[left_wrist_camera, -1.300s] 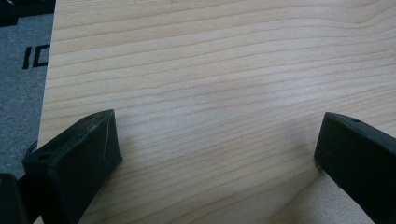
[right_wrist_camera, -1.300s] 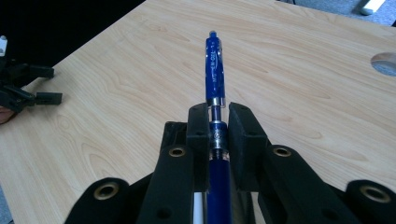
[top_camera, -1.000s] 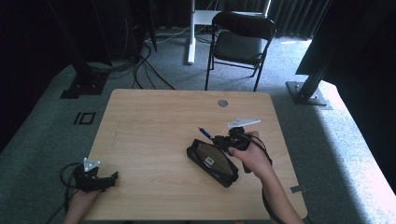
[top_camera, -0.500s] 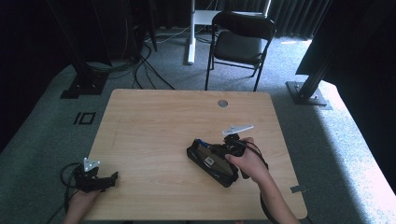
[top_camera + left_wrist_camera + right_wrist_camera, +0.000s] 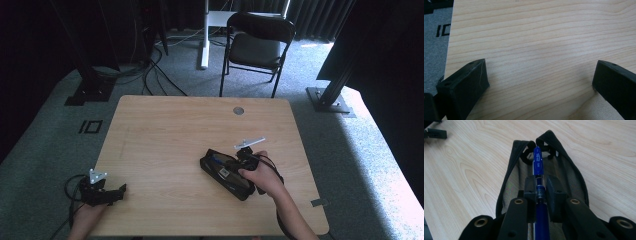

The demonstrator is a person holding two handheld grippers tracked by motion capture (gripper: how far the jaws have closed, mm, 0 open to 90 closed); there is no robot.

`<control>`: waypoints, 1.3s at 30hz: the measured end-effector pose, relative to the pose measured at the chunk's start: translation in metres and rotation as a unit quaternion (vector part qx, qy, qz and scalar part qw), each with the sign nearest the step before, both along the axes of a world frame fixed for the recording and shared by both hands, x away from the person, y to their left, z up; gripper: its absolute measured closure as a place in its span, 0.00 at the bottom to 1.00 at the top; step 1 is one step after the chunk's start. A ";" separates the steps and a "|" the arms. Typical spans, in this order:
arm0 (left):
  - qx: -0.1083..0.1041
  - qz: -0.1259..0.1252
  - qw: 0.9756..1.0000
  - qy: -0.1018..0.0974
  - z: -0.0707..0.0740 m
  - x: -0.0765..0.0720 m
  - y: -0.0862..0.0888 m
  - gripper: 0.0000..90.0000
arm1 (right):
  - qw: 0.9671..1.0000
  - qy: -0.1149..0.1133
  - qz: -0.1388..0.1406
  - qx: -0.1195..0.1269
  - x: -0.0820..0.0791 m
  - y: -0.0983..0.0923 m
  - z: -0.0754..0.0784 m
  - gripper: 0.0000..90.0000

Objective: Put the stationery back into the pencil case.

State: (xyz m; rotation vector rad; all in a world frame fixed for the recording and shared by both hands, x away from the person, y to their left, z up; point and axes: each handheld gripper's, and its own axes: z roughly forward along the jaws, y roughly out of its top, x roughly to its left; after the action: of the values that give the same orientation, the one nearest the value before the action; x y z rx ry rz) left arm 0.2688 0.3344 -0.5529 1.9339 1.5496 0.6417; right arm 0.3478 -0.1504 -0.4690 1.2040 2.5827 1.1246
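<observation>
A black pencil case (image 5: 226, 172) is laid open on the wooden table (image 5: 165, 135). A blue pen (image 5: 538, 166) is squeezed tight by the right gripper (image 5: 540, 186) and held inside the case. The left gripper (image 5: 540, 82) is rested at the table's near left corner, spread wide with nothing in it.

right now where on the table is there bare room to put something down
The far half of the table, from the open pencil case back to the round grommet, is bare wood. So is the middle stretch between the left gripper and the case. It is crowded where the right gripper holds the blue pen over the case.
</observation>
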 end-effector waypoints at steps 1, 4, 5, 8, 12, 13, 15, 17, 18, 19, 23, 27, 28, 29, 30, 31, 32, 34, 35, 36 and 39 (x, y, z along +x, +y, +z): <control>0.000 0.000 1.000 0.000 0.000 0.000 0.000 0.01 | 1.000 0.001 0.002 -0.005 0.001 0.001 -0.001 0.88; 0.000 0.000 1.000 0.000 0.000 0.000 0.000 0.00 | 1.000 0.007 0.003 -0.010 0.003 0.005 -0.005 0.88; 0.000 0.000 1.000 0.000 0.000 0.000 0.000 0.00 | 1.000 0.007 0.003 -0.014 0.004 0.006 -0.006 0.88; 0.000 0.000 1.000 0.000 0.000 0.000 0.000 0.00 | 1.000 0.013 0.004 -0.016 0.005 0.009 -0.010 0.88; 0.000 0.000 1.000 0.000 0.000 0.000 0.000 0.00 | 1.000 0.016 0.005 -0.022 0.008 0.013 -0.014 0.88; 0.000 0.000 1.000 0.000 0.000 0.000 0.000 0.00 | 1.000 0.017 0.004 -0.023 0.008 0.013 -0.014 0.88; 0.000 0.000 1.000 0.000 0.000 0.000 0.000 0.00 | 1.000 0.018 0.006 -0.024 0.009 0.014 -0.015 0.88; 0.000 0.000 1.000 0.000 0.000 0.000 0.000 0.00 | 0.999 0.023 0.007 -0.027 0.010 0.016 -0.018 0.88; 0.000 0.000 1.000 0.000 0.000 0.000 0.000 0.00 | 0.999 0.022 0.008 -0.028 0.010 0.017 -0.018 0.88; 0.000 0.000 1.000 0.000 0.000 0.000 0.000 0.00 | 0.999 0.023 0.008 -0.029 0.010 0.018 -0.019 0.88; 0.000 0.000 1.000 0.000 0.000 0.000 0.000 0.00 | 0.999 0.026 0.012 -0.033 0.011 0.022 -0.021 0.88; 0.000 0.000 1.000 0.000 0.000 0.000 0.000 0.00 | 0.999 0.030 0.019 -0.039 0.012 0.026 -0.024 0.88; 0.000 0.000 1.000 0.000 0.000 0.000 0.000 0.00 | 0.998 0.031 0.021 -0.041 0.012 0.027 -0.024 0.88; 0.000 0.000 1.000 0.000 0.000 0.000 0.000 0.00 | 0.998 0.030 0.021 -0.045 0.012 0.028 -0.024 0.88; 0.000 0.000 1.000 0.000 0.000 0.000 0.000 0.00 | 0.998 0.028 0.022 -0.048 0.012 0.029 -0.024 0.88; 0.000 0.000 1.000 0.000 0.000 0.000 0.000 0.00 | 0.998 0.029 0.021 -0.050 0.013 0.029 -0.025 0.88; 0.000 0.000 1.000 0.000 0.000 0.000 0.000 0.00 | 0.998 0.030 0.024 -0.052 0.013 0.029 -0.026 0.88; 0.000 0.000 1.000 0.000 0.000 0.000 0.000 0.00 | 0.998 0.032 0.024 -0.054 0.013 0.030 -0.028 0.88; 0.000 0.000 1.000 0.000 0.000 0.000 0.000 0.00 | 0.998 0.033 0.024 -0.055 0.013 0.030 -0.029 0.88; 0.000 0.000 1.000 0.000 0.000 0.000 0.000 0.00 | 0.998 0.034 0.024 -0.057 0.013 0.030 -0.030 0.88; 0.000 0.000 1.000 0.000 0.000 0.000 0.000 0.00 | 0.997 0.041 0.026 -0.065 0.013 0.032 -0.035 0.88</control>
State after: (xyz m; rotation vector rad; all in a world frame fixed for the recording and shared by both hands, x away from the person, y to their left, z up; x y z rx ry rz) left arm 0.2688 0.3343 -0.5529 1.9337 1.5496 0.6419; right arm 0.3609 -0.1184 -0.5036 1.1863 2.7140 0.9180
